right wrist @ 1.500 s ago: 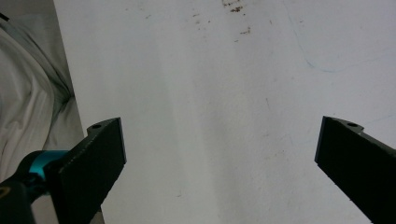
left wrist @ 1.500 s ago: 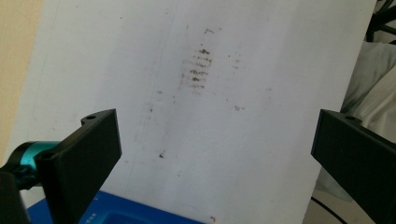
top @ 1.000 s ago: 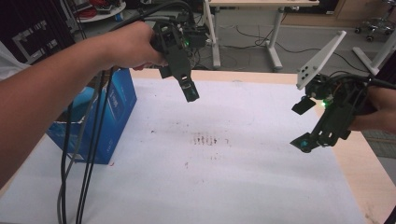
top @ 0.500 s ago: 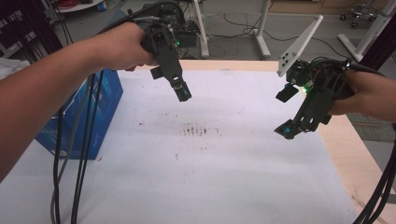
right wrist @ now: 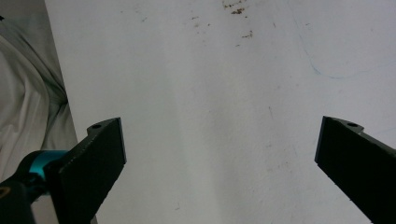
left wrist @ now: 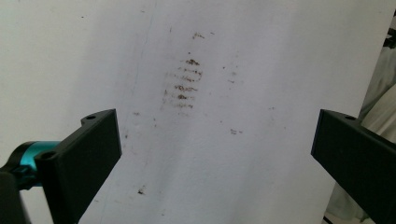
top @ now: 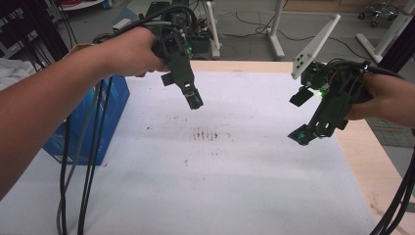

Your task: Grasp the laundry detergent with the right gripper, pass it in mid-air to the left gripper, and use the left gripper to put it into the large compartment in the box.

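While both grippers, left (top: pixel 195 100) and right (top: pixel 299 136), hung wide open and empty, a low dip could have bumped the blue box (top: pixel 110 110).

White sheet (top: pixel 235 186) marked with rows of brown smudges (top: pixel 209 134) at its centre. Blue box (top: pixel 105 122) at left. Pale wooden table edge (top: pixel 377 161) at right. Black grippers with teal accents.
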Demonstrator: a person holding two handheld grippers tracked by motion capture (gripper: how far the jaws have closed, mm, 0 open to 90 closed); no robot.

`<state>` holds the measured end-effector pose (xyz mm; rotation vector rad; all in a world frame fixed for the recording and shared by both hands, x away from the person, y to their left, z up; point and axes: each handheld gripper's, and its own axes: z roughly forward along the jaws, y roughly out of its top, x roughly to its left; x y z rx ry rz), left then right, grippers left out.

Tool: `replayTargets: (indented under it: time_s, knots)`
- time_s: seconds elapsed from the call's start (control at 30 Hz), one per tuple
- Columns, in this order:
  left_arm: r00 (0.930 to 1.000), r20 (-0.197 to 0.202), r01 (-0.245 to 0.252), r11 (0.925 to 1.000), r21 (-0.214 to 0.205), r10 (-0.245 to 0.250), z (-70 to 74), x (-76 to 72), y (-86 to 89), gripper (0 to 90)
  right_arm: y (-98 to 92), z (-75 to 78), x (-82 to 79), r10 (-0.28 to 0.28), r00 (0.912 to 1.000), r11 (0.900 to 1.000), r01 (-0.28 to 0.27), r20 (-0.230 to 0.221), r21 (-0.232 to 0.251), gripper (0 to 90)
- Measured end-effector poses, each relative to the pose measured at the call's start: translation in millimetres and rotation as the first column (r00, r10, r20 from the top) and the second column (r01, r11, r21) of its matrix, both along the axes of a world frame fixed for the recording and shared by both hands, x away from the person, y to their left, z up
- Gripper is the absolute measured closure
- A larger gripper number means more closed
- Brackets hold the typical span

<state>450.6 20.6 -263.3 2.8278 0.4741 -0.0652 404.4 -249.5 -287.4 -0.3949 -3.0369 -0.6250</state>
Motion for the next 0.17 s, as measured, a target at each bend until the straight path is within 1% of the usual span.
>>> replayTargets:
  time_s: [0.17]
  knots:
    - [1.0, 0.006, -0.004, 1.0, 0.0, 0.004, 0.3, 0.5, 0.6, 1.6, -1.1, -1.0, -0.7, 0.001, 1.0, 0.9999, -0.001, 0.004, 0.011, 1.2]
